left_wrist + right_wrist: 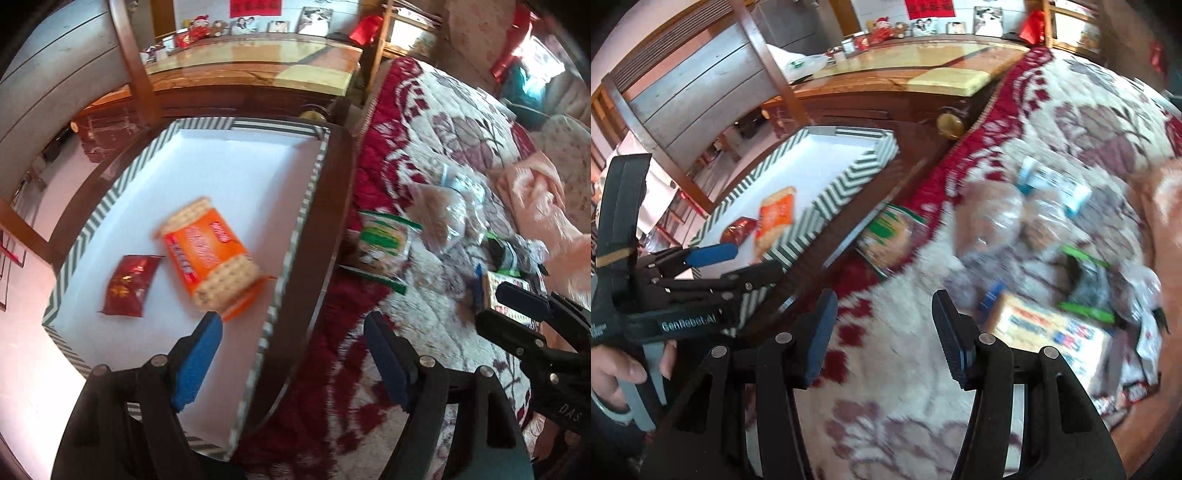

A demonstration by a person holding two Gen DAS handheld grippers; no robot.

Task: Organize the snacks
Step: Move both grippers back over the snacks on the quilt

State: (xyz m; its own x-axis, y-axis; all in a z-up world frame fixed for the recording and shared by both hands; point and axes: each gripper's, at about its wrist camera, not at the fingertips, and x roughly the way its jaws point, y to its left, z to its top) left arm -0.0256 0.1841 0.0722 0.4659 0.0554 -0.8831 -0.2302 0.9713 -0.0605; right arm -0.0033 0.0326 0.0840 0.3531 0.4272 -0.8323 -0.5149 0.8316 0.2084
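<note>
A chevron-rimmed box [295,206] with a white floor holds an orange cracker packet [207,254] and a small red packet [129,284]. My left gripper [295,354] hangs open and empty astride the box's right wall, one finger over the box floor, the other over the quilt. My right gripper [886,336] is open with nothing between its fingers above the quilt, left of the snack pile. That pile holds a green-printed packet [890,232], clear bags [997,218] and an orange-and-white carton [1045,328]. In the right wrist view the left gripper [753,258] reaches over the box's corner.
The box rests on a dark wooden stool [325,236] beside a red-and-white floral quilt [923,406]. A glass-topped wooden table [258,66] with photos and jars stands behind. Pink cloth [535,199] lies at the far right. A person's hand [617,373] grips the left tool's handle.
</note>
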